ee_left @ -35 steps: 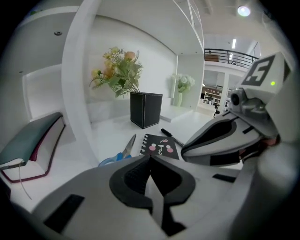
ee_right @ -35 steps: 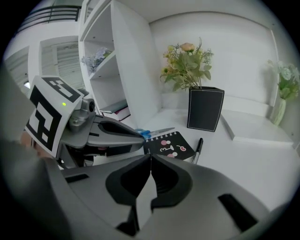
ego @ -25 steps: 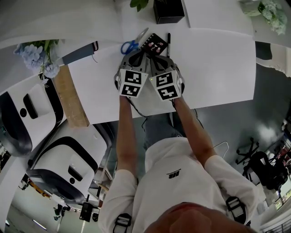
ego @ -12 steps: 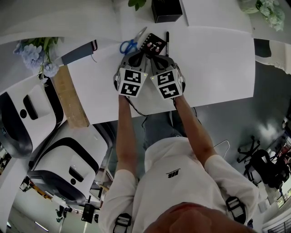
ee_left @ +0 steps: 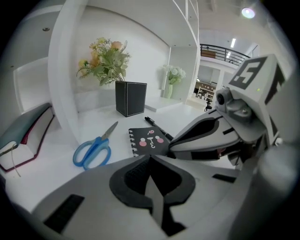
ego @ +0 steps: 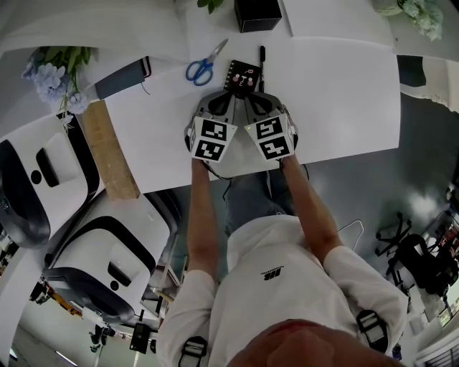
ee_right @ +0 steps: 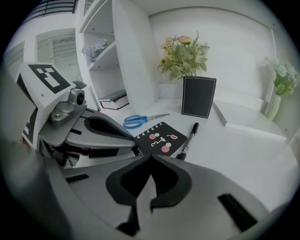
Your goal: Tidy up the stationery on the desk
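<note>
Pulled back off the black, pink-cheeked spiral notebook (ego: 242, 77), left tongs (ee_left: 150, 158) and right tongs (ee_right: 150, 157) are held closed, empty; open table (ego: 337, 93) is seen to its right.

Worktop (ego: 337, 93): one.
Notebook (ego: 242, 77), black: one.
Scissors (ego: 204, 66), blue-handled, left of the notebook: one pair.
Pen (ego: 262, 61), black, right of the notebook: one.
Black box (ego: 257, 14), beyond the notebook: one.
Book (ego: 122, 79), far left of the notebook: one.
Flower bunches: three, namely blue bunch (ego: 50, 72), white bunch (ego: 419, 14), yellow bunch (ee_right: 183, 49).
Claws: two, namely left claw (ee_left: 150, 158), right claw (ee_right: 150, 157).
</note>
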A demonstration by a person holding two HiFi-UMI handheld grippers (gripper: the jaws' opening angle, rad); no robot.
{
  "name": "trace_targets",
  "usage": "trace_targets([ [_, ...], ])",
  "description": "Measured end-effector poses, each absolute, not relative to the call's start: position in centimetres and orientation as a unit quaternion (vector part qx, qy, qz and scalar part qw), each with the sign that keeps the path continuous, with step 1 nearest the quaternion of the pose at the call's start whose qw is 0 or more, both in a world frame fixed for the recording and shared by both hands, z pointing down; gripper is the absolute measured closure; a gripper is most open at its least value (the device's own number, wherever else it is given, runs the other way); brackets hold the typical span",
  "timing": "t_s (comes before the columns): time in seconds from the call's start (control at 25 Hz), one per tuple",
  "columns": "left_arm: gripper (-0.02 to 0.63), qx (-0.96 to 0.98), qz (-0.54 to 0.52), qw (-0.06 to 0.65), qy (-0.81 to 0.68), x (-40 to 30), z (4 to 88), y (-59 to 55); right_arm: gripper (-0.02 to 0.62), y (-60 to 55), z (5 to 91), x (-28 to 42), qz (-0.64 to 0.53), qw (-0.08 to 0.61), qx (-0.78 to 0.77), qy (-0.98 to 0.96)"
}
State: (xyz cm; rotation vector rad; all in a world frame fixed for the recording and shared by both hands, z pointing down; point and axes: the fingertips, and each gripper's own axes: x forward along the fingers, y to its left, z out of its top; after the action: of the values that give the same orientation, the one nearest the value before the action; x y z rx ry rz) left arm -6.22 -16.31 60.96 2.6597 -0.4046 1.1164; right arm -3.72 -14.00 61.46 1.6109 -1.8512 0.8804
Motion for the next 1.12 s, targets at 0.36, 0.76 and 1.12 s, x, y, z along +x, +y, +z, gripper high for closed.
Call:
trace_targets([
  [0.36,0.606,0.905,0.384,0.133,-0.125,-6.0,60.9,-12.2,0.6,-10.9,61.4,-2.8,0.327,0.269,0.598,-0.68],
  [0.76,0.606,0.902,0.386,0.156,-0.11,-5.6,60.9,-8.1,0.6,-7.8,61.4,-1.9,0.328,0.278,0.594,-0.68],
  [1.12,0.606,0.899,0.392,0.171,-0.097,-5.0,61.1,-5.4,0.6,-5.5,61.6,-1.2,0.328,0.287,0.587,-0.683],
])
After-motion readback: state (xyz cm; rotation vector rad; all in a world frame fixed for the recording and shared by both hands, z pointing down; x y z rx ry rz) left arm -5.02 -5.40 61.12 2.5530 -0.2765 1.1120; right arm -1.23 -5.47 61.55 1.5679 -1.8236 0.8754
